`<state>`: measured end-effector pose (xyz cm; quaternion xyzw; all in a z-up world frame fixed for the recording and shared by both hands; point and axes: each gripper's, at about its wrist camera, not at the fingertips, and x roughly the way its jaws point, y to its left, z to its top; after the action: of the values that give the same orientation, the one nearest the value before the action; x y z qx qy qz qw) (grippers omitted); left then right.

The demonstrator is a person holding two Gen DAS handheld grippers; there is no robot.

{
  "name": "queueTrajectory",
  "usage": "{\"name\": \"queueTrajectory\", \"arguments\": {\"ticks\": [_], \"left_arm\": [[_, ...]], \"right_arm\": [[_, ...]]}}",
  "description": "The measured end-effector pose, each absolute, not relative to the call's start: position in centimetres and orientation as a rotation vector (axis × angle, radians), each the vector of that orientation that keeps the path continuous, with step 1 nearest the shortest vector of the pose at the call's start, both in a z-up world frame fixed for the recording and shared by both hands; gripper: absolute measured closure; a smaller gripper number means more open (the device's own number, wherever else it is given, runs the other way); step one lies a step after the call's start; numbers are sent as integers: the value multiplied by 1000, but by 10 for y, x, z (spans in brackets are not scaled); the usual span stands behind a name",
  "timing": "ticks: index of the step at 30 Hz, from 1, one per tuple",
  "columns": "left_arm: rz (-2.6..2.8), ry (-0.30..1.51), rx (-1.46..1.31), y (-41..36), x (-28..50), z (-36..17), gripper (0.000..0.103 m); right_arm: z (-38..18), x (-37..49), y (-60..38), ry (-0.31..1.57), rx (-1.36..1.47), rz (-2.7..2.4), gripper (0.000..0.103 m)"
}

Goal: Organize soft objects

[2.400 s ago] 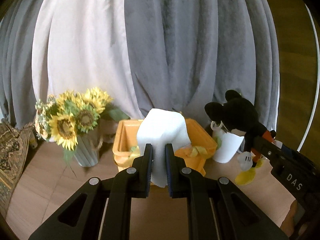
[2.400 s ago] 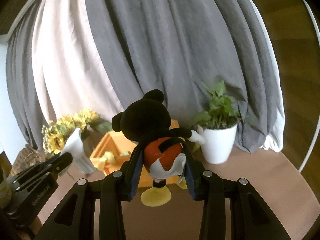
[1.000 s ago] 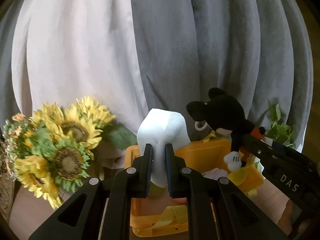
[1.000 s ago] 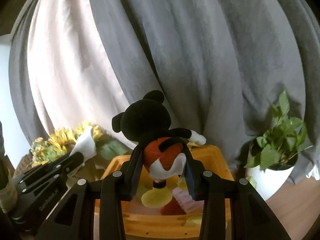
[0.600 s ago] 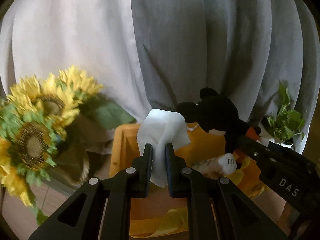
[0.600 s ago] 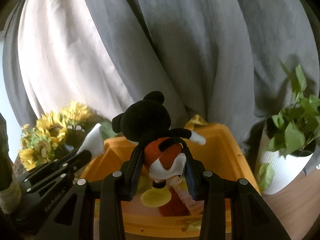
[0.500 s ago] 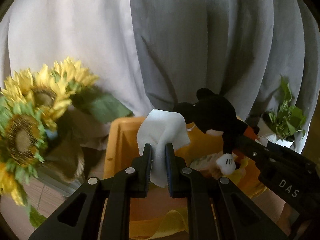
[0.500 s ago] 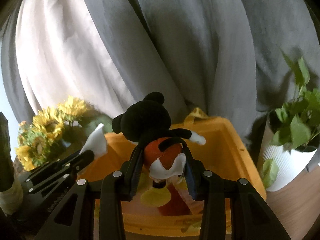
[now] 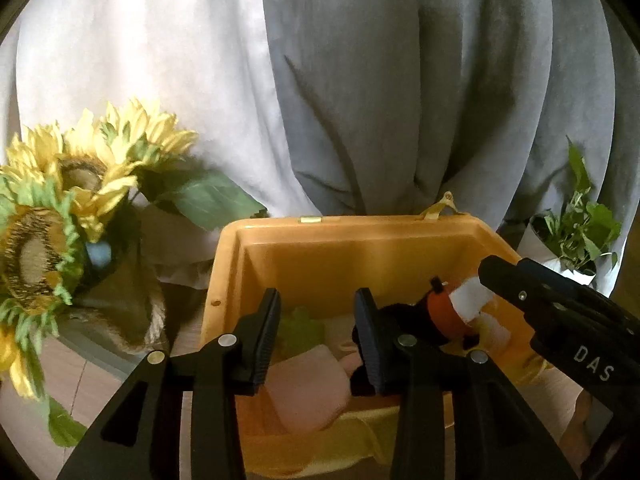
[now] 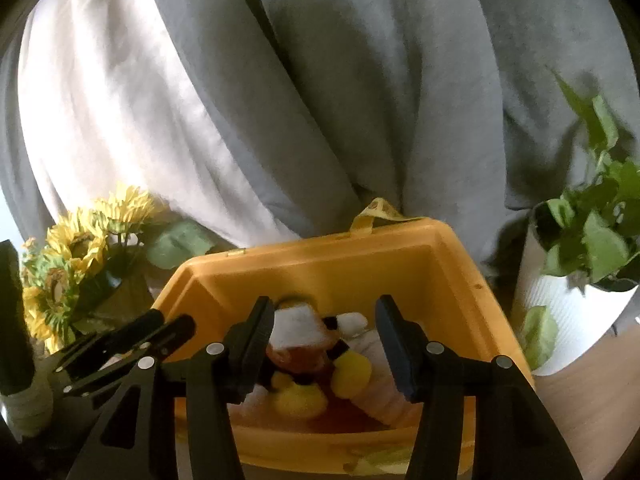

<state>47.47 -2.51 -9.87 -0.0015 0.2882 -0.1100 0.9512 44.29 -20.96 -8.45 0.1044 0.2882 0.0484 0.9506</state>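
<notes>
– Where's the mouse plush (image 10: 316,344)?
– Lying in the orange bin (image 10: 400,264), between the sunflowers (image 10: 76,248) at left and potted plant (image 10: 592,240) at right.
– And the tongs?
– Left tongs (image 9: 316,336) and right tongs (image 10: 324,340) have just opened; both stand apart, gripping nothing.

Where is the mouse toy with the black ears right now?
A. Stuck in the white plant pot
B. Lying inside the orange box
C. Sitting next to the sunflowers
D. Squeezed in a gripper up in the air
B. The mouse toy lies down inside the orange box, among other soft things, and the right gripper stands open around it, its pads not pressing on it.
</notes>
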Motion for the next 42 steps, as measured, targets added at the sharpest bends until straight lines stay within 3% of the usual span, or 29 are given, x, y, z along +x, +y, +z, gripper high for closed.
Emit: {"name": "queueTrajectory", "arguments": {"ticks": [14, 24, 26, 28, 31, 42], "left_arm": [[-176, 533, -6, -16, 428, -72, 49], [-170, 528, -6, -19, 424, -70, 47], [-171, 534, -8, -20, 428, -72, 47], [-173, 537, -7, -21, 431, -74, 47], [-177, 544, -3, -22, 436, -78, 47], [-181, 576, -22, -21, 452, -92, 47]], "right_arm": [[-61, 405, -215, 561, 201, 48, 45], [-60, 399, -216, 571, 200, 54, 46], [-63, 400, -216, 577, 200, 51, 50], [-65, 404, -216, 586, 200, 59, 69], [-70, 411, -215, 605, 193, 74, 80], [-95, 442, -210, 735, 224, 139, 80]]}}
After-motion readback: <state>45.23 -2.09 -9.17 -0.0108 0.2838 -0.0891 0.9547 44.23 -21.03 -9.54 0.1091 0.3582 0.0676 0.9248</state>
